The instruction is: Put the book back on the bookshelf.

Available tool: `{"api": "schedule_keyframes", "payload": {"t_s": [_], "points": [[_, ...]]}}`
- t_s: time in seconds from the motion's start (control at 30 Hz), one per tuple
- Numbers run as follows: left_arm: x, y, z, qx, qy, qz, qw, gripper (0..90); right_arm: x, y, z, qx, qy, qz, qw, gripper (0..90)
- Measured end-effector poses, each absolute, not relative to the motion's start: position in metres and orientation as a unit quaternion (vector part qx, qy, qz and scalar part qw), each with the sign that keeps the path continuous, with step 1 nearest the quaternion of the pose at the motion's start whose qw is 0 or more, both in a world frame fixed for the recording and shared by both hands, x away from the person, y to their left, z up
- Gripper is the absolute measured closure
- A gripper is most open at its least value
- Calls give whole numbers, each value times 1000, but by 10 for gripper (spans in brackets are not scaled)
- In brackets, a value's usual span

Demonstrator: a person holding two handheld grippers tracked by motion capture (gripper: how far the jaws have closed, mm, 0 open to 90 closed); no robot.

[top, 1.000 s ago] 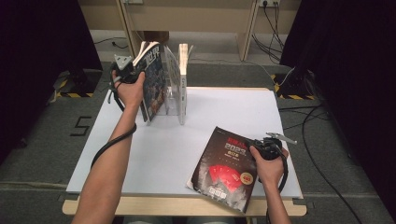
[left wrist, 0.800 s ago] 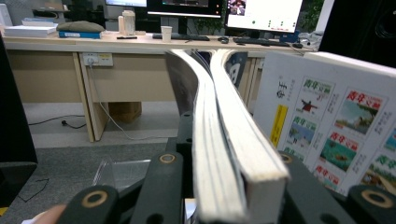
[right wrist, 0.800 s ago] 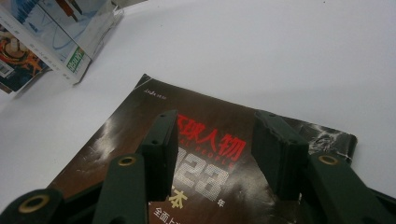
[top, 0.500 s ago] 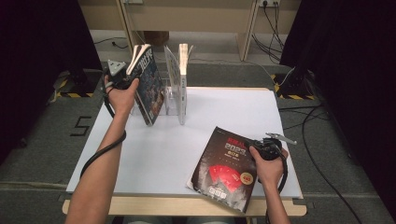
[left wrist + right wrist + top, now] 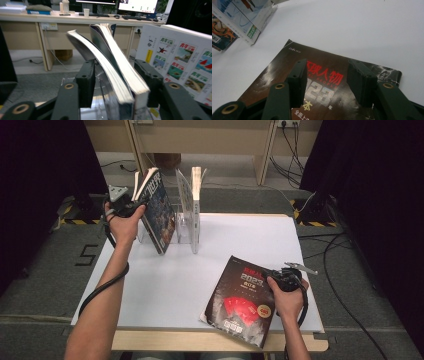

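The left claw stands at the top edge of two leaning books in the clear rack at the far left of the counter. Its jaws have just been opening; the books are between them, and the pads do not press. The right claw is apart, just above the dark magazine lying flat near the front right of the counter.

The dark magazine on the table carried red Chinese characters "环球人物" and, under them, the pale digits "2023". The white cover beside the books showed "青年" several times. The floor mat bore a "5".
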State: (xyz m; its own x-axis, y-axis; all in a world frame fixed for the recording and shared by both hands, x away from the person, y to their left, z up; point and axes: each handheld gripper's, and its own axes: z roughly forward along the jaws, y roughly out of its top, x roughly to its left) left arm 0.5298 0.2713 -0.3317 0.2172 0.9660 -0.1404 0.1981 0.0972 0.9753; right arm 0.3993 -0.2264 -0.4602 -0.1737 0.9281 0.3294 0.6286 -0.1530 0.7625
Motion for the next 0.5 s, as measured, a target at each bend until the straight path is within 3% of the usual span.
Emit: {"api": "schedule_keyframes", "payload": {"t_s": [0.5], "points": [[521, 280, -325, 570, 519, 345, 536, 461, 399, -225, -459, 618, 629, 439, 174, 518]]}}
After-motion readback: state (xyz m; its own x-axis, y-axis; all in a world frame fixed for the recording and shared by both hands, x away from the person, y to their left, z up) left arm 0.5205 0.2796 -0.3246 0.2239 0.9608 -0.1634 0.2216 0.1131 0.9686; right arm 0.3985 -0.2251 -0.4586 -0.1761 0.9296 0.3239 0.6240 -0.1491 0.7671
